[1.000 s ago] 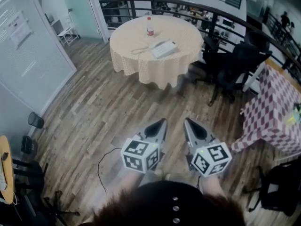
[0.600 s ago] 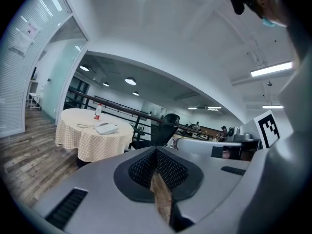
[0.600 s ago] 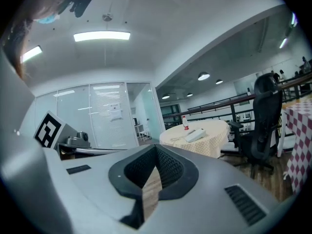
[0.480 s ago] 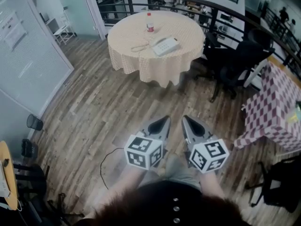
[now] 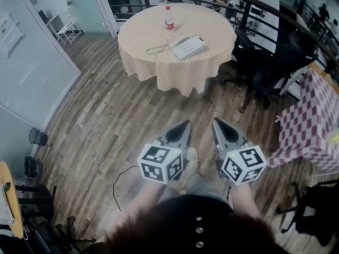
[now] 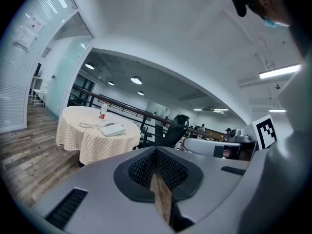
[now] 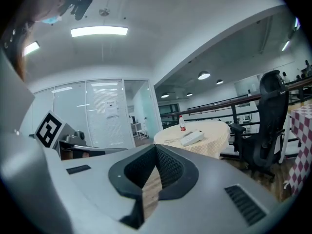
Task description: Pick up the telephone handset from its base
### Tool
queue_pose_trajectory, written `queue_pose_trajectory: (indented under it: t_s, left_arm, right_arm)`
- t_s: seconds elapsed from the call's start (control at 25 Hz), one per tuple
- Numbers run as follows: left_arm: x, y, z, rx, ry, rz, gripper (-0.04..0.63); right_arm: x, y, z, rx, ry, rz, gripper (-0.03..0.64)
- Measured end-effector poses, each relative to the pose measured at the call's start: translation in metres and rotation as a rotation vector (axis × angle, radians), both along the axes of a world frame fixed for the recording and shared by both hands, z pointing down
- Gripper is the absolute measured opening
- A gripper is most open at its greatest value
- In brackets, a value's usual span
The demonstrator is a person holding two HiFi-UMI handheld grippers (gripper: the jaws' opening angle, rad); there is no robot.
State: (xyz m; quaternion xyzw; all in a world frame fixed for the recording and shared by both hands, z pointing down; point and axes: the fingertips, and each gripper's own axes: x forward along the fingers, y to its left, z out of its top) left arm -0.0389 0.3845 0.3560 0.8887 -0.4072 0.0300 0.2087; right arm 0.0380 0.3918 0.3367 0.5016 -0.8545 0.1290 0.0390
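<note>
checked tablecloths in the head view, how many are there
2. A cream tablecloth lies under the telephone at top centre, and a purple-and-white tablecloth is at the right edge. More may be out of frame.

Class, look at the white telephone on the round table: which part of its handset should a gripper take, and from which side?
Take the handset at its middle, jaws across its width, coming down from above: it lies flat along the telephone base on the round table, top side free. Details are small from here, so treat this as likely.
</note>
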Motion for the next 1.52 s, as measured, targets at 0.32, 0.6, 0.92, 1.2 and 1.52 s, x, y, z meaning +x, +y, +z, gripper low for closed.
queue_pose_trajectory:
  t_s: [0.32,0.6,0.92,1.2,1.52]
  left_arm:
    - [0.002,-0.107,-0.008,-0.016,0.060,-0.056,0.005]
    - [0.030,-0.193,-0.011,-0.015,0.060,-0.037,0.005]
    - [0.048,-0.256,-0.010,-0.019,0.052,-0.049,0.005]
    - [0.045,-0.284,-0.001,-0.050,0.046,-0.066,0.005]
    - [0.046,-0.333,0.012,-0.067,0.039,-0.031,0.005]
  right_arm:
    - [0.020,-0.116,-0.005,-0.008,-0.016,-0.038,0.009]
    - [0.026,-0.201,-0.005,-0.015,-0.082,-0.107,0.009]
    - [0.033,-0.263,-0.003,-0.037,-0.085,-0.165,0.009]
    - [0.036,-0.287,0.008,-0.073,-0.102,-0.165,0.009]
    - [0.034,-0.327,0.022,-0.083,-0.112,-0.128,0.009]
